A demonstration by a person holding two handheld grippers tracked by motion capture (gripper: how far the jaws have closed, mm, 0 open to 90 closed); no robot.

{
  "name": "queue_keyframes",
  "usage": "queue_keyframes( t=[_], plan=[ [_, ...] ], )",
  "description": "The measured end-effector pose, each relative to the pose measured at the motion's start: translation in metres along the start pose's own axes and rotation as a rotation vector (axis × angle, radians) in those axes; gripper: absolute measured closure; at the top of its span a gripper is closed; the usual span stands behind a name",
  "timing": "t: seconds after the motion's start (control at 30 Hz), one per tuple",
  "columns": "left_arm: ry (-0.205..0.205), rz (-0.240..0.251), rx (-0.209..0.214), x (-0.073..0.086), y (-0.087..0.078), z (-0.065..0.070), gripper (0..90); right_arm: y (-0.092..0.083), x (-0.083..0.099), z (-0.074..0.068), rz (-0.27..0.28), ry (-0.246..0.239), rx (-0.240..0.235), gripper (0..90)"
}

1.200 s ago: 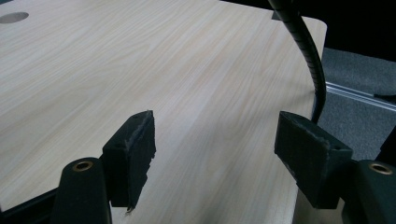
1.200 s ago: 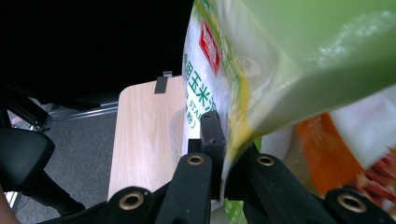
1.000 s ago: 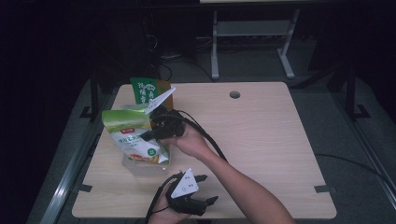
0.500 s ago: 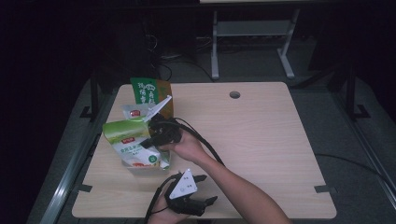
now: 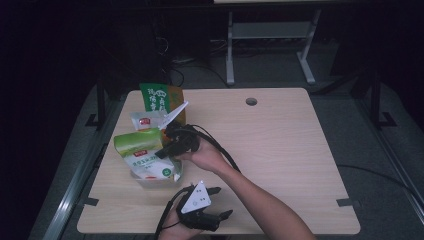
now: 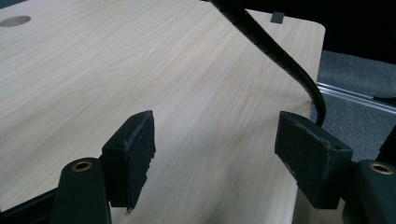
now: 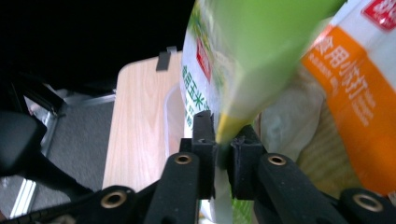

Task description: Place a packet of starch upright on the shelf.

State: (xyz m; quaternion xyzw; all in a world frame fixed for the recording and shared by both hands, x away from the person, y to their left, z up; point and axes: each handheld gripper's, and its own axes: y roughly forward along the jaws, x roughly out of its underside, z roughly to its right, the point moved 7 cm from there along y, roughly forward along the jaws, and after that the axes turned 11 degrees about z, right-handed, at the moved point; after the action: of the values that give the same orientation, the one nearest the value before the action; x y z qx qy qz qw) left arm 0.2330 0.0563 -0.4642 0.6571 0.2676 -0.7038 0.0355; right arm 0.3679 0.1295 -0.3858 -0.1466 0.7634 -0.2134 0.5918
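Observation:
A green-and-white snack bag (image 5: 142, 152) stands in a clear plastic container (image 5: 150, 181) at the table's left. My right gripper (image 5: 164, 150) reaches it from the right. In the right gripper view the bag (image 7: 252, 56) has its thin edge pinched between the nearly closed jaws of my right gripper (image 7: 222, 135); those jaws have just been opening slightly, with the edge still between them. An orange-and-white bag (image 7: 355, 93) lies just behind. My left gripper (image 5: 222, 202) rests open near the front edge, and the left gripper (image 6: 215, 140) has only bare tabletop between its pads.
A green carton (image 5: 155, 97) stands at the back left, with a white bag bearing a red label (image 5: 145, 121) in front of it. The wooden table (image 5: 280, 150) has a cable hole (image 5: 251, 101) near its far edge. The right gripper's cable (image 6: 275, 51) trails across the table.
My right gripper has carried the green-and-white bag down and toward me into the clear container, uncovering the white bag behind it. The left gripper has stayed put.

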Motion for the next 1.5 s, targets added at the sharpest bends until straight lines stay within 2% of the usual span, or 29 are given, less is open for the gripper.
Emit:
queue_keyframes(
  t=[0.23,0.3,0.43,0.5,0.67,0.8,0.93,0.97,1.27,1.3,1.5],
  plan=[
    [-0.023,0.003,-0.004,0.001,0.002,0.002,28.2,0.0,0.01,0.001,-0.032,-0.005,0.01,87.0],
    [-0.018,0.002,-0.003,0.001,0.002,0.001,28.2,0.001,0.016,0.004,-0.046,-0.006,0.015,87.6],
    [-0.017,0.0,-0.005,0.001,0.003,0.0,28.2,-0.002,0.024,0.008,-0.038,0.044,0.003,88.2],
    [-0.016,-0.002,-0.007,0.001,0.003,-0.001,28.2,-0.002,0.026,0.009,-0.032,0.051,-0.001,87.9],
    [-0.024,-0.002,-0.013,0.001,0.003,-0.002,28.2,-0.004,0.026,0.009,-0.034,0.045,0.002,83.8],
    [-0.027,-0.003,-0.02,0.001,0.002,-0.005,28.2,-0.008,0.025,0.009,-0.005,0.057,-0.004,75.3],
    [-0.046,0.002,-0.03,0.001,0.001,-0.008,28.2,-0.019,0.022,0.012,0.031,0.079,-0.002,66.9],
    [-0.046,0.003,-0.032,0.001,0.001,-0.009,28.1,-0.023,0.022,0.013,0.036,0.072,0.006,65.5],
    [-0.058,-0.003,-0.04,0.0,0.001,-0.015,28.1,-0.052,0.032,0.018,0.043,0.098,0.03,57.2],
    [-0.057,-0.004,-0.039,0.001,0.002,-0.015,28.1,-0.055,0.033,0.02,0.045,0.085,0.034,56.7],
    [-0.058,-0.008,-0.044,0.001,0.003,-0.019,28.1,-0.075,0.038,0.023,0.05,0.116,0.051,50.4]
  ],
)
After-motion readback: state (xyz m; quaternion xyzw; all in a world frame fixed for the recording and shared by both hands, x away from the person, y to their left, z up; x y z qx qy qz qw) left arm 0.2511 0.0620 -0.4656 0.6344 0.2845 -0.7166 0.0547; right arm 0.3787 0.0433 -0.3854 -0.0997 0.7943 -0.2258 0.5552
